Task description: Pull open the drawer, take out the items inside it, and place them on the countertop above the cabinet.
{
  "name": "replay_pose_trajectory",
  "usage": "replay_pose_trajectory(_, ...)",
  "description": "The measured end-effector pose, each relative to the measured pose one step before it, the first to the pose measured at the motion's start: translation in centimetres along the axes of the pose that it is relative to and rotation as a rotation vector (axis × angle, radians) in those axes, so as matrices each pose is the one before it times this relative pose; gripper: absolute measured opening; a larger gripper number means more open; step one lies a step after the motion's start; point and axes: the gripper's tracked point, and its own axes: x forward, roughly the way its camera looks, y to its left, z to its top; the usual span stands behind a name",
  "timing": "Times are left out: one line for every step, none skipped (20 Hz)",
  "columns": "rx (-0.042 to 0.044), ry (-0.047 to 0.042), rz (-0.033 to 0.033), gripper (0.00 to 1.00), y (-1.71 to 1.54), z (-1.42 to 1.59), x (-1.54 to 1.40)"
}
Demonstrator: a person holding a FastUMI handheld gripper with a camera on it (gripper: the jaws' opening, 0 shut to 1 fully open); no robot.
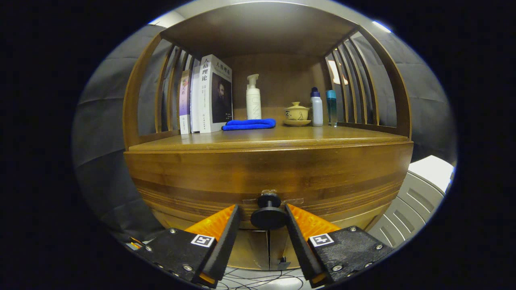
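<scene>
A wooden cabinet fills the scene, and its closed drawer front [266, 173] faces me. A round black knob [268, 215] sticks out of the drawer's lower middle, with tape behind it. My gripper [262, 207] is open, one finger on each side of the knob. The right finger sits against the knob's edge, and a small gap shows on the left. The wooden countertop [322, 139] lies above the drawer. The drawer's contents are hidden.
On the countertop stand books [207, 94] at the left, a folded blue cloth [249, 124], a white pump bottle [253, 98], a lidded tea bowl on a saucer [296, 114] and two small bottles [322, 106]. Slatted side rails [354, 88] enclose the shelf. A white slatted object [419, 197] stands at the right.
</scene>
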Motion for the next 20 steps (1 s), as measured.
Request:
replay_pose_trajectory(-0.00014,0.00170,-0.01023,0.64,-0.383,0.046,0.082)
replay_pose_trajectory(0.00334,0.00197,0.00902,0.59,-0.023,0.042,-0.008)
replay_pose_trajectory(0.00255,-0.00086,0.00511,0.54,0.128,-0.041,0.113)
replay_pose_trajectory(-0.00219,-0.00224,0.00099,0.50,-0.073,0.101,-0.059)
replay_pose_trajectory(-0.00497,0.00170,-0.00108,0.49,-0.040,-0.113,0.030)
replay_pose_trajectory(-0.00487,0.00432,-0.00277,0.47,0.037,0.025,-0.018)
replay_pose_trajectory(-0.00153,0.00458,-0.00285,0.45,-0.022,-0.032,-0.046)
replay_pose_trajectory(0.00188,0.00350,-0.00132,0.43,0.015,-0.063,-0.035)
replay_pose_trajectory(0.00294,0.00308,0.00175,0.41,-0.011,-0.009,0.057)
replay_pose_trajectory(0.00143,0.00124,0.00409,0.40,0.043,-0.007,-0.072)
replay_pose_trajectory(-0.00153,0.00064,0.00555,0.40,0.033,0.030,0.009)
replay_pose_trajectory(-0.00535,-0.00038,0.00502,0.39,0.013,-0.047,-0.010)
replay_pose_trajectory(-0.00662,0.00053,0.00194,0.40,-0.010,0.029,-0.098)
replay_pose_trajectory(-0.00385,-0.00164,-0.00048,0.40,-0.002,-0.081,-0.206)
replay_pose_trajectory(-0.00006,-0.00019,-0.00318,0.40,0.015,-0.006,-0.273)
replay_pose_trajectory(-0.00225,-0.00112,-0.00213,0.40,0.032,-0.079,-0.367)
replay_pose_trajectory(-0.00220,0.00041,-0.00097,0.40,0.067,-0.098,-0.373)
replay_pose_trajectory(-0.00230,-0.00137,-0.00031,0.40,0.071,-0.056,-0.436)
replay_pose_trajectory(-0.00229,0.00009,0.00093,0.39,0.052,-0.063,-0.417)
replay_pose_trajectory(-0.00456,-0.00121,0.00240,0.39,0.030,-0.157,-0.396)
